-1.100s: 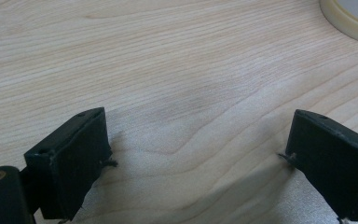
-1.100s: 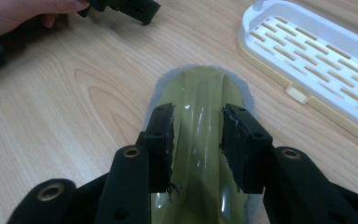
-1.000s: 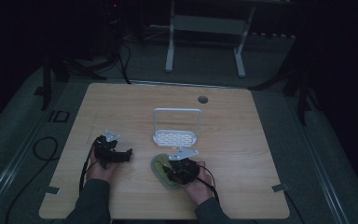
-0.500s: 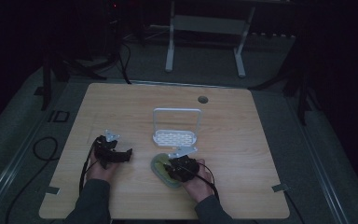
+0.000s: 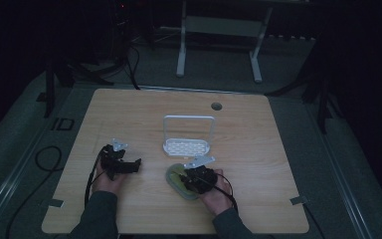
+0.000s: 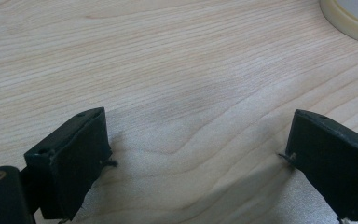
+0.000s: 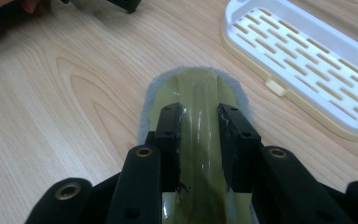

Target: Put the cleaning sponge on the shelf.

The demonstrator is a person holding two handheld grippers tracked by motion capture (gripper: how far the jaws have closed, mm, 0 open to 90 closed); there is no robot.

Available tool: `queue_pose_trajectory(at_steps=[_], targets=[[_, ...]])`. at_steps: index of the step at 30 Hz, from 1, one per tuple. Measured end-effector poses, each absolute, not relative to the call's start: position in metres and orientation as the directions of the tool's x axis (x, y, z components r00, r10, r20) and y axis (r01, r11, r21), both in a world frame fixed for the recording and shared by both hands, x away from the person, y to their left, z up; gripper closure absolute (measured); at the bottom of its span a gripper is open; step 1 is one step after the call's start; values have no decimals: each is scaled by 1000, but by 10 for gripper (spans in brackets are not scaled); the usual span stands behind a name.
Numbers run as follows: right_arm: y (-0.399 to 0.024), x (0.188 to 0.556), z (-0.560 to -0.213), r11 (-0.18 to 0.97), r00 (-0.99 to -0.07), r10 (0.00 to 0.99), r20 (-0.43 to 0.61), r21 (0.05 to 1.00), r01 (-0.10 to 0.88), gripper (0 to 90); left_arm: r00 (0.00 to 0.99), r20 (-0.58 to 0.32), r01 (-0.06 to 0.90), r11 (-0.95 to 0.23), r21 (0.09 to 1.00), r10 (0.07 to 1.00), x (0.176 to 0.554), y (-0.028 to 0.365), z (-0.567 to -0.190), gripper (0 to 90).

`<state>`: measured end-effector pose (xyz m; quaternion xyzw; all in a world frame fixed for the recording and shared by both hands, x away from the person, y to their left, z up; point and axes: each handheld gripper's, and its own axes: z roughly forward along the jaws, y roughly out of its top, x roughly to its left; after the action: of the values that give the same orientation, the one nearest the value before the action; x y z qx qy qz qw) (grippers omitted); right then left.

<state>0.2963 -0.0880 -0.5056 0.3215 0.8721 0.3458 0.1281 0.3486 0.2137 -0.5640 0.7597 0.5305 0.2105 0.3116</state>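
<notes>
An olive-green scrubber [image 5: 175, 178] with a raised handle [image 7: 198, 93] and a grey pad rim [image 7: 144, 121] lies flat on the wooden table near its front edge. My right gripper [image 7: 199, 112] has just been closing its jaws, and the pads now press on the handle from both sides. In the high view this right gripper [image 5: 191, 178] sits over the scrubber. My left gripper [image 5: 137, 166] rests low on the table to the left, jaws wide apart. In its own view the left gripper [image 6: 198, 135] has only bare wood between the jaws.
A white slotted rack [image 5: 188, 146] with a tall wire loop stands just behind the scrubber; its tray [image 7: 307, 60] lies close to the right gripper. A cream-rimmed edge [image 6: 349, 21] shows ahead of the left gripper. A cable hole [image 5: 216, 106] lies farther back.
Both hands stay where they were. No shift of the scrubber or rack shows in the small, dark earlier frames.
</notes>
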Motion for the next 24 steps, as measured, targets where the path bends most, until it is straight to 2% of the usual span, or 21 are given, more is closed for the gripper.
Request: queue_pose_trajectory(at_steps=[24], targets=[[-126, 303, -497, 594, -751, 658, -47, 646, 480, 709, 348, -11, 674, -242, 698, 937, 349, 214, -564, 60]])
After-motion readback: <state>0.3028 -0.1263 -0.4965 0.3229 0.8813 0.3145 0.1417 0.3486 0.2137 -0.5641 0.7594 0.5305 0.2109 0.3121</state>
